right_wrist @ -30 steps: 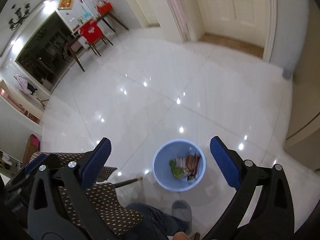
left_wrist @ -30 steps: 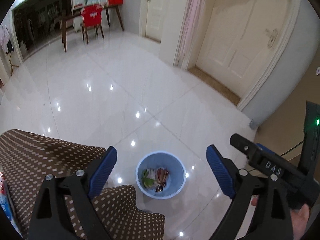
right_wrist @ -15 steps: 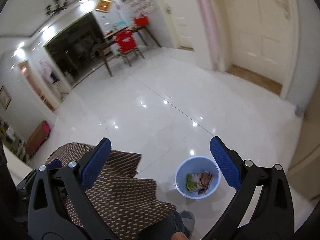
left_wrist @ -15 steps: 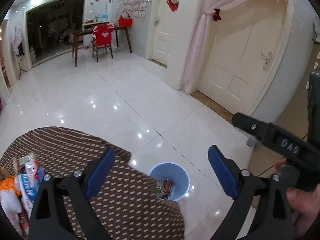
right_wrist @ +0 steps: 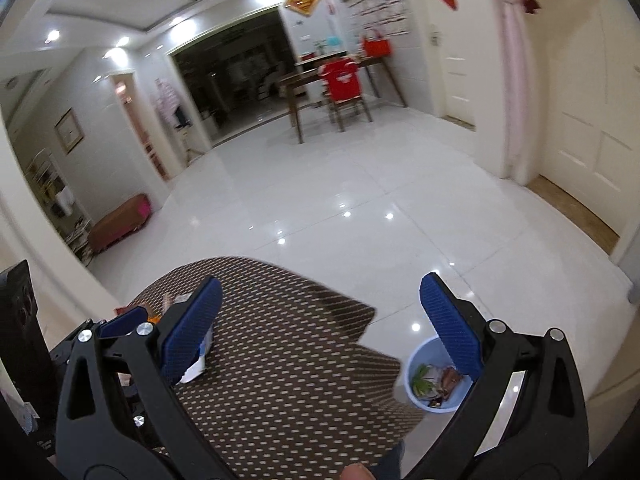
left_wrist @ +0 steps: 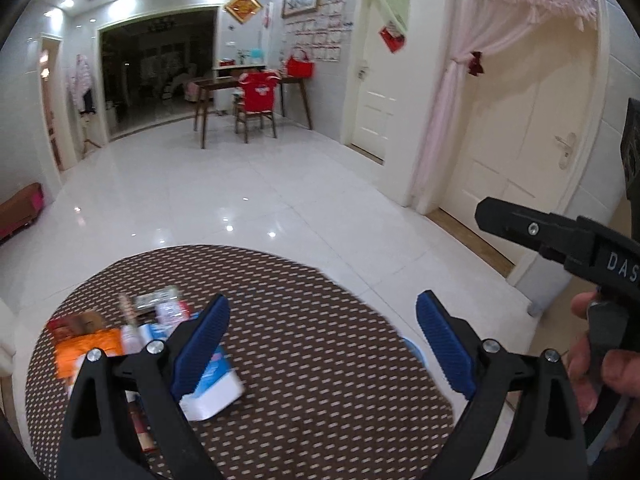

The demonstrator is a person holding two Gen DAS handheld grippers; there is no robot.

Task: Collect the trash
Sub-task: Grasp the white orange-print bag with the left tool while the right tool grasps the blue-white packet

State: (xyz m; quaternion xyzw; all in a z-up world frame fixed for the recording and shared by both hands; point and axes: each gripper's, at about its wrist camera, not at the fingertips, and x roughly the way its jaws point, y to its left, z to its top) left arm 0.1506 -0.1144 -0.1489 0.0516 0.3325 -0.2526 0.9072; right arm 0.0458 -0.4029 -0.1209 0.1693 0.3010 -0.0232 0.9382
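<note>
Both tools, left (left_wrist: 322, 334) and right (right_wrist: 320, 320), spread wide, grasping nothing. Wrappers (left_wrist: 120, 332) piled on surface (left_wrist: 320, 380) at left tool's nine o'clock; bin (right_wrist: 434, 380) at right tool's four o'clock.

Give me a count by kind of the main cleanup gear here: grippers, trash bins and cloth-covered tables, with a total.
Grippers: 2, left gripper and right gripper
Trash bins: 1, blue bin
Cloth-covered tables: 1, round table
Total: 4
The wrappers on the table are too blurred to count.

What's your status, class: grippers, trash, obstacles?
Left gripper open, empty. Right gripper open, empty. Wrappers on table; bin on floor, part filled. Nothing in the way.
</note>
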